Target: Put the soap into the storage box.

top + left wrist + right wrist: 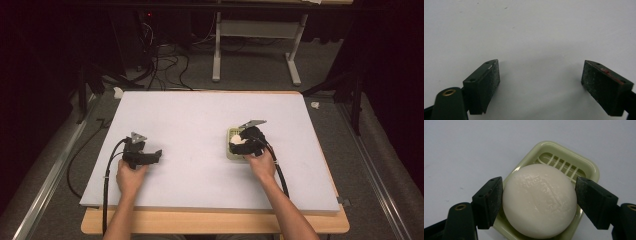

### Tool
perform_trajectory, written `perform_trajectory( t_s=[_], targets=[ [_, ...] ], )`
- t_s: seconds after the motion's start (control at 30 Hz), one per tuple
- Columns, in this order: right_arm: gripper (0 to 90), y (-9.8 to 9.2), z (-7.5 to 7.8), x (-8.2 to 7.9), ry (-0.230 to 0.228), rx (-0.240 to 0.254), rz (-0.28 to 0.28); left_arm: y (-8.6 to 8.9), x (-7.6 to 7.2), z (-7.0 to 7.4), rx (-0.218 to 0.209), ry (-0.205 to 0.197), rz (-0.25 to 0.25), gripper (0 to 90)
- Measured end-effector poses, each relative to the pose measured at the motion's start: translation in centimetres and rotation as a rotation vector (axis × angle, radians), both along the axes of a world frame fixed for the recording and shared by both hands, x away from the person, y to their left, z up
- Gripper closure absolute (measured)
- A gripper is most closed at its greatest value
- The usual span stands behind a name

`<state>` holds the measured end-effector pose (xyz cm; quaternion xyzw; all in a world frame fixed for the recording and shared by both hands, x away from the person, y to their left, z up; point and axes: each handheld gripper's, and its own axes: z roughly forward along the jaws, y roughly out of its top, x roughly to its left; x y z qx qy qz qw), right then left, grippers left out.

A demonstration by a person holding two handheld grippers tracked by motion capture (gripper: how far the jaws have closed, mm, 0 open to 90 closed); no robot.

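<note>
a round white bar of soap (539, 200) is seen between the jaws of the right gripper (539, 195), and both pads appear pressed against its sides, so it is judged to be pinched. the soap is placed over a pale green soap dish (584, 165) with a slotted floor. whether the soap is already resting on the slots or is held just above them cannot be told, since its underside is hidden. in the high view the dish (231, 151) is found on the right half of the white table (200, 120), and the right gripper (245, 141) is held right over it by the person's right hand (262, 161).

the left gripper (540, 75) is kept apart from all this. its jaws are spread wide and nothing is held between them; bare white table (529, 30) is seen beneath. in the high view the left gripper (141, 154) is rested on the left half of the table, well apart from the dish.

as for progress, the work is judged to stand at the meeting of soap and dish: the soap has been brought together with the dish and is gripped. if the soap is being set down, the release and withdrawal of the right gripper are left to be done; if it is being taken out, the lift is not yet made. which of the two is meant cannot be settled from what is shown.
</note>
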<state>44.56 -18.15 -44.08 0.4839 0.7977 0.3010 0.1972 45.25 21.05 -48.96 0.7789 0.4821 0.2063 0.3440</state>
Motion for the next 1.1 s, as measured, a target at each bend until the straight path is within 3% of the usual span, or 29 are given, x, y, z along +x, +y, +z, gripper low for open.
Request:
perform_trajectory(
  t_s=[0.2,1.1],
  targets=[
    [25.5,-0.3,0.8,-0.4,-0.044,0.029,0.001,0.0,0.0,0.0,0.000,0.000,0.000,15.8],
    [26.9,-3.2,2.0,-1.7,-0.116,0.100,-0.042,0.0,0.0,0.0,0.000,0.000,0.000,15.8]
  ],
)
